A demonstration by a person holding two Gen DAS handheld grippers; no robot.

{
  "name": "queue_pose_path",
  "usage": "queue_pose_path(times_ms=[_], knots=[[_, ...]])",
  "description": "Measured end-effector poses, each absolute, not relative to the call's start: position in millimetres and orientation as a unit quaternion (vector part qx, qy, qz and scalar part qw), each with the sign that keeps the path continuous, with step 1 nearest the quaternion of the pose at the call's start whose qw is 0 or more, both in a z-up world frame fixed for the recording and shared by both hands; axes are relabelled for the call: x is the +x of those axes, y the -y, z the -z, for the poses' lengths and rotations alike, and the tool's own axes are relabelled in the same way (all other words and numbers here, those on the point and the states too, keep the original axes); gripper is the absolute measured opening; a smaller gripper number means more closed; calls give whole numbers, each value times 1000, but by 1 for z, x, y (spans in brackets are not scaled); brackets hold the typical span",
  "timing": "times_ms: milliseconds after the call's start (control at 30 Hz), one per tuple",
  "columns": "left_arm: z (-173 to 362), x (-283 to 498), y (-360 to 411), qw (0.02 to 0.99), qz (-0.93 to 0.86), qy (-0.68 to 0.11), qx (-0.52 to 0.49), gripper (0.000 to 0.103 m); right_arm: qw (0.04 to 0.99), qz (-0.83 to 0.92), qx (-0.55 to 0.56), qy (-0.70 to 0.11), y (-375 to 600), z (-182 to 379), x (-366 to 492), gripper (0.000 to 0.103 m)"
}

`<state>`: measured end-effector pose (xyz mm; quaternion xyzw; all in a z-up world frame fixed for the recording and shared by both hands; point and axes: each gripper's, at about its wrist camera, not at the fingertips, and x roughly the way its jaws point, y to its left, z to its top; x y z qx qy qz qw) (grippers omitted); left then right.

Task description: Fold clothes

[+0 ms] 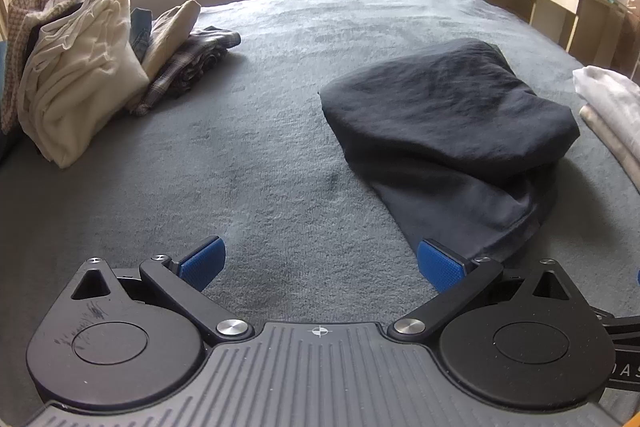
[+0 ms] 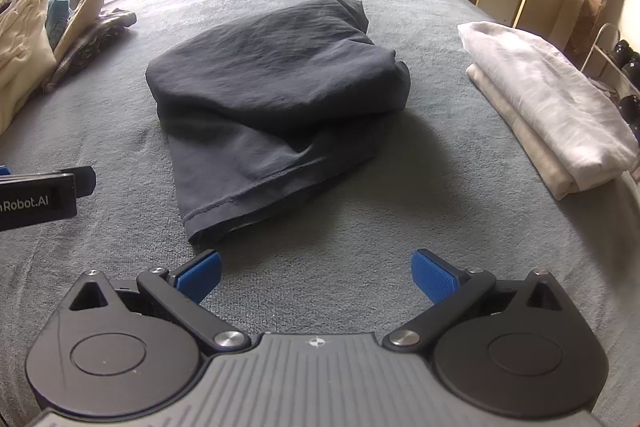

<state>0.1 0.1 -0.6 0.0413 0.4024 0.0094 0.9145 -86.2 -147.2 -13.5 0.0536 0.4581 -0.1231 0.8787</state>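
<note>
A: Left side?
B: My left gripper (image 1: 320, 263) is spread wide, empty, over the bed (image 1: 260, 131); unfolded pile (image 1: 80, 75) far left.
A: Middle and right?
B: Dark garment (image 2: 276, 99) lies folded over mid-bed, right gripper (image 2: 316, 273) wide, empty, just short of its hem. Folded white stack (image 2: 548, 107) at right.

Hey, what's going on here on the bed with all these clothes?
A person is folding laundry on a grey bed with a handheld gripper in each hand. A dark garment lies partly folded in the middle, its top half doubled over. Both the left gripper and the right gripper are open and hold nothing, near its hemmed edge. Folded white clothes are stacked to the right, and an unsorted pile sits to the left.
</note>
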Motion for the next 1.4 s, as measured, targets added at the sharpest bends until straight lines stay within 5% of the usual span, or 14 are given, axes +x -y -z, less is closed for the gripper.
queue_pose_path(times_ms=[1400], knots=[[11,-2,-2,908,-31,-414,52,103,878,155,42,-451,148,8,-87,103]])
